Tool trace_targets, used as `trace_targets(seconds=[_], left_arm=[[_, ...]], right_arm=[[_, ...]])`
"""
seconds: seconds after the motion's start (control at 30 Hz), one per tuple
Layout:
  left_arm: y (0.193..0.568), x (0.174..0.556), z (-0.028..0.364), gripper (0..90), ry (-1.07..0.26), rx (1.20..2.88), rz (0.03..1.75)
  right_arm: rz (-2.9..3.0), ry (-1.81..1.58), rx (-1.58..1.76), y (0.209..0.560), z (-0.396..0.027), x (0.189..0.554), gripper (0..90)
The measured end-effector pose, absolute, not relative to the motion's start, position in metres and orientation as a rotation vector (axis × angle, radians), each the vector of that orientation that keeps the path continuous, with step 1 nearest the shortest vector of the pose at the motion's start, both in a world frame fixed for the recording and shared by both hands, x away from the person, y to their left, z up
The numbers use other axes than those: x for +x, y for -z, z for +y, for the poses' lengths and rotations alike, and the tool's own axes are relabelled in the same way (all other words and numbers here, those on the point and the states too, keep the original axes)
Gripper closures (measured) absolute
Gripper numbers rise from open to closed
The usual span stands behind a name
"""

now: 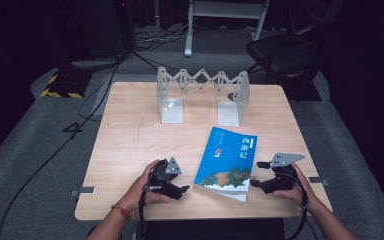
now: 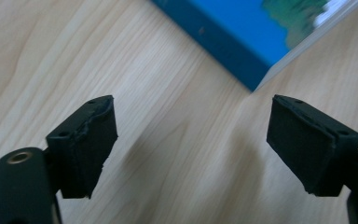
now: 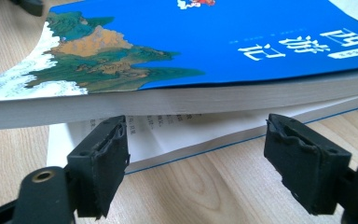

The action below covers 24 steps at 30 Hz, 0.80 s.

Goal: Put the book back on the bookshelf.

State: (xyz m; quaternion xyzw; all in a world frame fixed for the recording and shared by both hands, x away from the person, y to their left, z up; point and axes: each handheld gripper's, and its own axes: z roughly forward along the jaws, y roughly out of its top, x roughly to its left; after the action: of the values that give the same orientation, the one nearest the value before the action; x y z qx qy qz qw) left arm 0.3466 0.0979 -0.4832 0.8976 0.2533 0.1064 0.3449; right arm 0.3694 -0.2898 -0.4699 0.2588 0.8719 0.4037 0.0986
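A blue paperback book [image 1: 227, 162] lies flat on the wooden table [image 1: 130, 135], right of the middle and near the front edge. My left gripper [image 1: 183, 190] rests on the table just left of the book's near corner, open and empty. In the left gripper view, that gripper [image 2: 196, 137] has its jaws wide apart, with the book's corner [image 2: 242, 42] beyond them. My right gripper [image 1: 256, 174] is at the book's right edge, open. In the right gripper view, that gripper [image 3: 198, 156] faces the book [image 3: 214, 42]; the upper pages arch up above the lower ones.
A white expanding book rack [image 1: 202, 95] with two upright ends stands at the back of the table. A dark chair [image 1: 280, 50] and cables [image 1: 100, 85] are on the floor behind. Bare wood spreads left of the book.
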Motion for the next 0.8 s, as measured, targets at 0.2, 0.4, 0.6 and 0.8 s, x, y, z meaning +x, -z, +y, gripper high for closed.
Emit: trace_targets(seconds=[0.2,0.4,0.6,0.8], left_arm=[[0.467,0.332,0.051,17.3,-0.292,2.335,0.475],[0.462,0.328,0.018,21.5,-0.244,2.303,0.39],[0.463,0.326,-0.006,26.1,-0.26,2.287,0.409],[0.466,0.326,-0.013,31.1,-0.311,2.243,0.445]], right_arm=[[2.552,-1.209,0.768,0.463,-0.287,0.37,22.3],[2.543,-1.23,0.764,0.457,-0.283,0.374,22.3],[2.516,-1.24,0.755,0.448,-0.276,0.377,22.0],[2.498,-1.254,0.76,0.443,-0.271,0.382,19.9]])
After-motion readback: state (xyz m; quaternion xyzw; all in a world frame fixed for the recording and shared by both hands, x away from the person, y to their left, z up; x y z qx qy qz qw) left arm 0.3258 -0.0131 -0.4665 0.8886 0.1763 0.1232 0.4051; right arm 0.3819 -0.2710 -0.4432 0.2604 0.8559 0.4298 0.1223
